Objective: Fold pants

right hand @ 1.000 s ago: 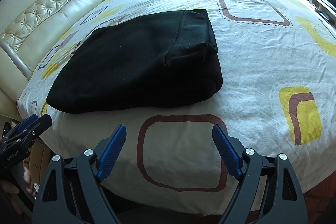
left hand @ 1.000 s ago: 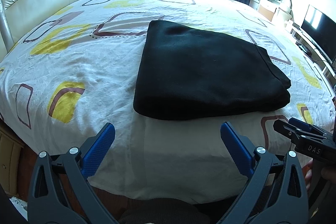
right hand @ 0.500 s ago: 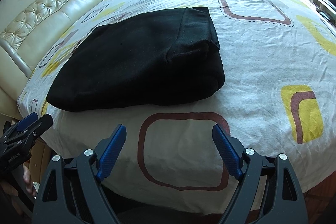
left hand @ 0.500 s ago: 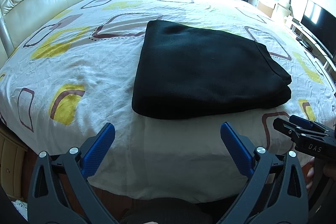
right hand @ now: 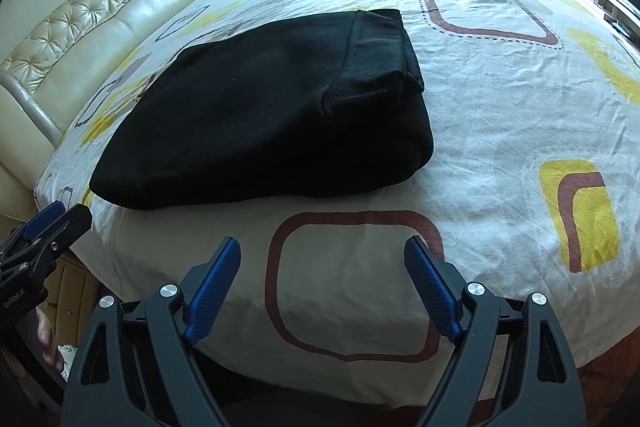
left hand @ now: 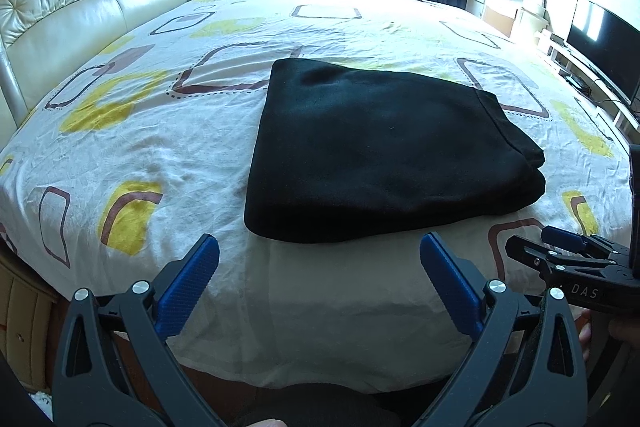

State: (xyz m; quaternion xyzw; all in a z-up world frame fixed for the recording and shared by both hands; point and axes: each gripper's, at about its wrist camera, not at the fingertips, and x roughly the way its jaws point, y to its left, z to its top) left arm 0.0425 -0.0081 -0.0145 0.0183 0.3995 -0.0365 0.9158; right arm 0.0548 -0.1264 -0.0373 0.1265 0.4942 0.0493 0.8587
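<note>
While I am watching through both wrist cameras, the black pants [left hand: 384, 155] are lying folded into a thick rectangle on the patterned bedsheet [left hand: 160, 147], toward the near edge of the bed, with the waistband end stacked on the right side. I am holding the left gripper [left hand: 320, 259] over the sheet's near edge, its blue pads [left hand: 188, 283] standing wide apart with nothing between them, short of the pants and not touching them. I am holding the right gripper [right hand: 322, 259] just beside it, jaws likewise spread and empty, above a brown outlined square printed on the sheet. Each gripper is showing at the margin of the other's view. A tufted cream headboard [left hand: 80, 7] is running along the left, and a dark television [left hand: 600, 55] is standing at the far right.
</note>
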